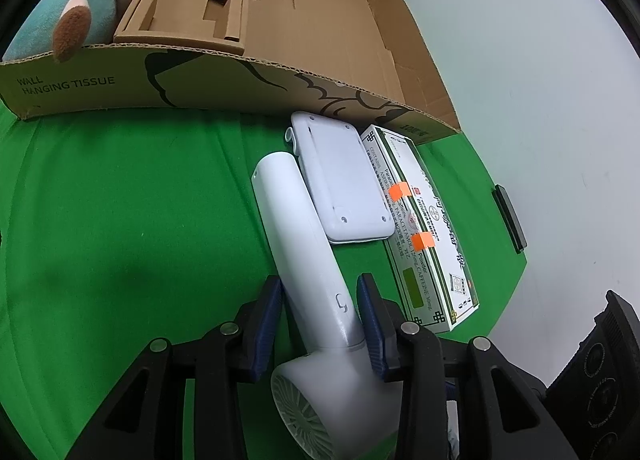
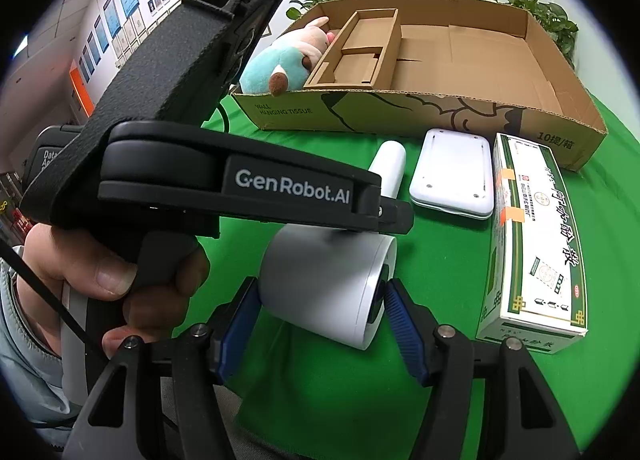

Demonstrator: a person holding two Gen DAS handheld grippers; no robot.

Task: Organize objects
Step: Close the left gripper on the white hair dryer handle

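A white hair dryer lies over the green cloth with both grippers on it. My left gripper is shut on its handle, one blue pad against each side. In the right wrist view, my right gripper is shut on the dryer's round barrel. The left gripper's black body crosses above the barrel and hides most of the handle. A hand holds its grip.
A white flat device and a green-and-white medicine box lie right of the dryer. Behind them stands an open cardboard box holding a cardboard insert and a plush toy. A black item sits at the cloth's right edge.
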